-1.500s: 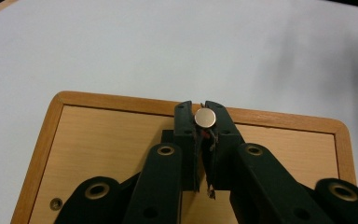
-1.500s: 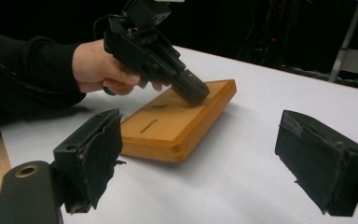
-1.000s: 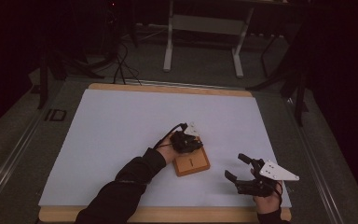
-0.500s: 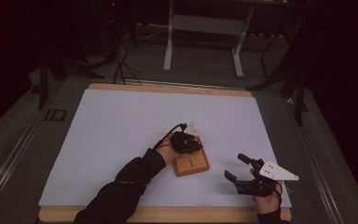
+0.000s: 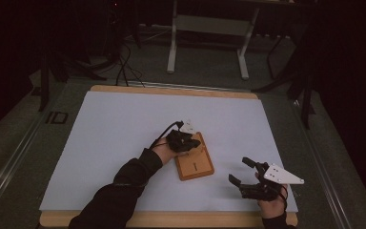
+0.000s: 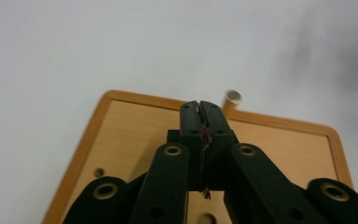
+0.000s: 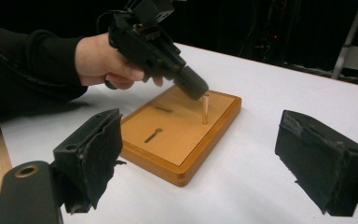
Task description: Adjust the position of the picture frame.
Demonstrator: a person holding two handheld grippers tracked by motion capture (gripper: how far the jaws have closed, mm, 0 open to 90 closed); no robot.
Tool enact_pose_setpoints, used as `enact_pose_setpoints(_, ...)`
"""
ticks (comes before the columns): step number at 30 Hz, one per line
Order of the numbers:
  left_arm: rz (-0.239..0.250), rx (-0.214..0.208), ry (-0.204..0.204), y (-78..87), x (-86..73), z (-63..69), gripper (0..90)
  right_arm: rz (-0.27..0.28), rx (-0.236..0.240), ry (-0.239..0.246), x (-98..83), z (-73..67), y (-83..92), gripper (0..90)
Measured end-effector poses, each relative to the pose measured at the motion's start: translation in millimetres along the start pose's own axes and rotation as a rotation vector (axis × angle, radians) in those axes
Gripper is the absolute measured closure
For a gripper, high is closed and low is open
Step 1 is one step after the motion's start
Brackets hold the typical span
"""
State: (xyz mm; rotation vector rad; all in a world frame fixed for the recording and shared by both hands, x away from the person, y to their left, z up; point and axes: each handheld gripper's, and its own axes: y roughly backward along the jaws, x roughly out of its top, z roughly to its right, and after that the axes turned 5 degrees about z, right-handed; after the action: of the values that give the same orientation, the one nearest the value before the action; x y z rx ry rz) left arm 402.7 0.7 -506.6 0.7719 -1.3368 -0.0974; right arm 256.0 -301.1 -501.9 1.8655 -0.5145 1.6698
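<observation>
A flat wooden board [image 5: 194, 164] lies on the white sheet, with a keyhole slot [image 7: 153, 135] cut into its top. A short wooden peg [image 7: 205, 109] stands upright near the board's far end. My left gripper [image 5: 196, 143] points down over that end. Its jaws have just been closing and are shut [image 6: 199, 105] with nothing between them. The peg [image 6: 231, 99] stands just beside the tips, and I cannot tell whether they touch. My right gripper [image 5: 238, 170] hovers to the right of the board, open and empty [image 7: 209, 154].
The white sheet [image 5: 124, 129] covers most of a wooden tabletop [image 5: 171, 89]. Dark floor, cables and a metal stand's legs [image 5: 174, 52] lie beyond the far edge. A second narrow slot [image 7: 162, 109] shows on the board.
</observation>
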Motion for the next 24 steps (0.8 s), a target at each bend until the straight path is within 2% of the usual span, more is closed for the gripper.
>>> enact_pose_setpoints(7,0.007,-0.003,0.000,-11.5,10.4,-8.2,89.9,0.001,0.002,-0.006,-0.4,0.8,0.0,14.4)
enact_pose_setpoints(14,-0.013,-0.004,-0.014,-30.2,22.5,-13.7,90.0,0.007,0.002,-0.005,0.1,1.0,1.3,14.4)
enact_pose_setpoints(16,-0.020,0.007,-0.021,-35.7,26.2,-16.7,90.0,0.008,0.001,-0.009,-0.1,1.6,1.6,14.4)
enact_pose_setpoints(19,-0.014,0.009,0.005,-42.8,29.4,-23.2,90.0,0.002,0.004,-0.011,-0.5,1.8,1.0,14.4)
enact_pose_setpoints(24,-0.065,0.014,0.007,-50.8,28.0,-30.4,90.0,0.007,0.010,-0.005,0.1,1.3,1.6,14.4)
